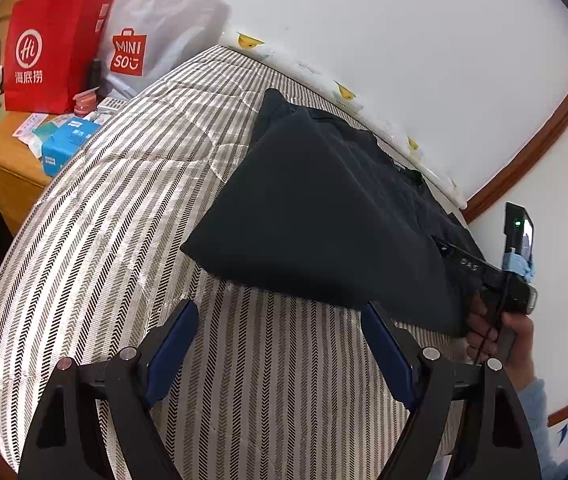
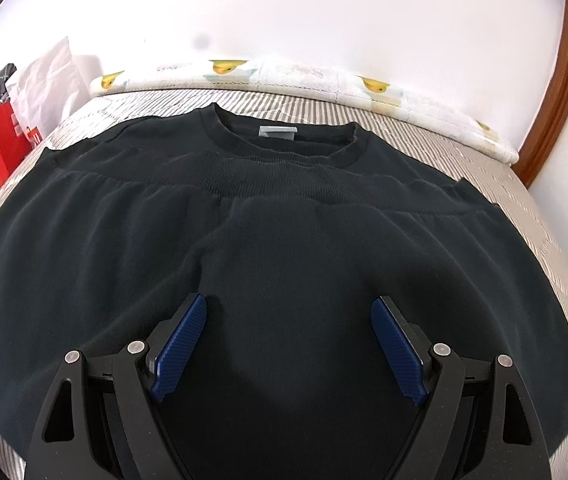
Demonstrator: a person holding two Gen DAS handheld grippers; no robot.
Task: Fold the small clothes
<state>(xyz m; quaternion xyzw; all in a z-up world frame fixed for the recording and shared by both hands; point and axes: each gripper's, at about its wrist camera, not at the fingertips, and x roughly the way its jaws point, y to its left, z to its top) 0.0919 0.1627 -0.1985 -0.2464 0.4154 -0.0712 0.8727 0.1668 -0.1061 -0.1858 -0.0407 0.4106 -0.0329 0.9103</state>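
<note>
A dark navy sweatshirt (image 2: 284, 216) lies folded on the striped bed cover (image 1: 124, 220), its collar and grey label (image 2: 278, 133) toward the wall and its ribbed hem folded up near the collar. It also shows in the left wrist view (image 1: 316, 208). My right gripper (image 2: 289, 320) is open, hovering just over the middle of the sweatshirt. My left gripper (image 1: 280, 324) is open and empty over bare cover, just left of the sweatshirt's edge. The right gripper's body (image 1: 500, 276), held in a hand, shows in the left wrist view.
A wooden nightstand (image 1: 8, 168) beside the bed holds a red paper bag (image 1: 52, 48), a white Miniso bag (image 1: 156, 28) and small boxes. A duck-print sheet (image 2: 324, 80) runs along the white wall behind the bed.
</note>
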